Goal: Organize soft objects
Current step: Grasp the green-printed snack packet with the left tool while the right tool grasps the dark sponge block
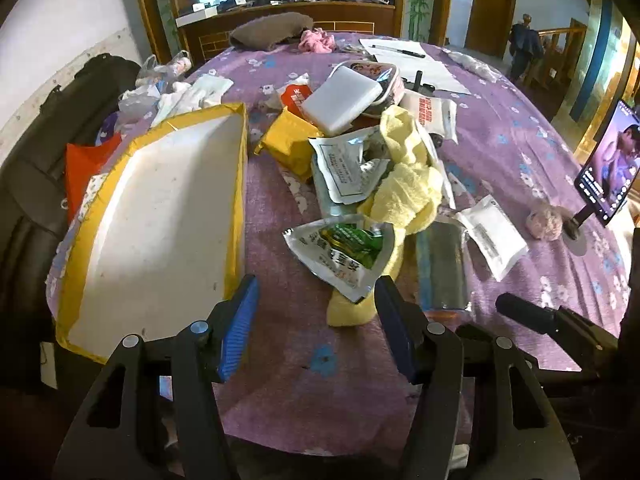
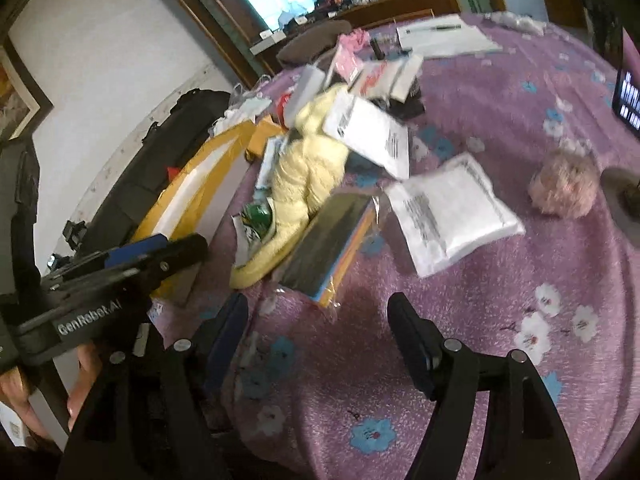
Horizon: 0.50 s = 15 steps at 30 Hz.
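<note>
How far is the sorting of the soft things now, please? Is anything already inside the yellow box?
Barely begun, it seems. The yellow box shows only its bare white floor. Neither the left gripper nor the right gripper holds anything; both are open above the purple cloth. Left to do: the yellow towel, the pink fluffy ball and the packets in the pile all lie outside the box.

Left gripper: bottom middle, jaws wide apart, holding nothing.
Yellow towel: middle, crumpled among packets.
Green packet: just above the blue fingers.
Yellow box: left side, white inside.
Phone: right edge, upright on a stand.
Purple cloth: flowery, under everything.
</note>
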Available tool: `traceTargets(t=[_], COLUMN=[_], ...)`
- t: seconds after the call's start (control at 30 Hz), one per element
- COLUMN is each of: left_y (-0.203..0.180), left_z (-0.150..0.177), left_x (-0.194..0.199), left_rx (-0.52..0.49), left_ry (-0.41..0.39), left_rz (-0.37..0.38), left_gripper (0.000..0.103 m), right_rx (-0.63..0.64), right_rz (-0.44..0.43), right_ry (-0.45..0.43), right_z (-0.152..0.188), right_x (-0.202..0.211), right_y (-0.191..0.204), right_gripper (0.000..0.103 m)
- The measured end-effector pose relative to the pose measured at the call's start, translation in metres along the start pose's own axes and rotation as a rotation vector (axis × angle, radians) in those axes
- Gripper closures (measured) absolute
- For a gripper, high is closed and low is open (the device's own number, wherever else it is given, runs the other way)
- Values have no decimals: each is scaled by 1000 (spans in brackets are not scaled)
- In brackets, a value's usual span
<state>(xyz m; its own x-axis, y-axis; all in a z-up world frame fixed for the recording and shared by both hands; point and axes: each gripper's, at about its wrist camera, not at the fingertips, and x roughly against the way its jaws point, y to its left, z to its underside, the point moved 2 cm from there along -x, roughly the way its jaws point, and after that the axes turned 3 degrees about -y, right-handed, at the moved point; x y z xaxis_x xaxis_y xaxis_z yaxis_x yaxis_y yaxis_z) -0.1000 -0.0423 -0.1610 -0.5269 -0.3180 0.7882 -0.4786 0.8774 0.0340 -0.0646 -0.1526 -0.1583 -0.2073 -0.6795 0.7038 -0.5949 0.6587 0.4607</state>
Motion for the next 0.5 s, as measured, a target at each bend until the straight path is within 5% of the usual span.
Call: traceTargets(t=[0.5], left_y=[0], left_z=[-5], left_x=[-3], left_rx=[-41], left_ry=[-25], left_rz=[-71], left_gripper=[44], right_rx=[1], right_rz=[25], right_ry=[-26], right_z=[-20], right_x=[-2], right_y=[8], right_gripper=[33])
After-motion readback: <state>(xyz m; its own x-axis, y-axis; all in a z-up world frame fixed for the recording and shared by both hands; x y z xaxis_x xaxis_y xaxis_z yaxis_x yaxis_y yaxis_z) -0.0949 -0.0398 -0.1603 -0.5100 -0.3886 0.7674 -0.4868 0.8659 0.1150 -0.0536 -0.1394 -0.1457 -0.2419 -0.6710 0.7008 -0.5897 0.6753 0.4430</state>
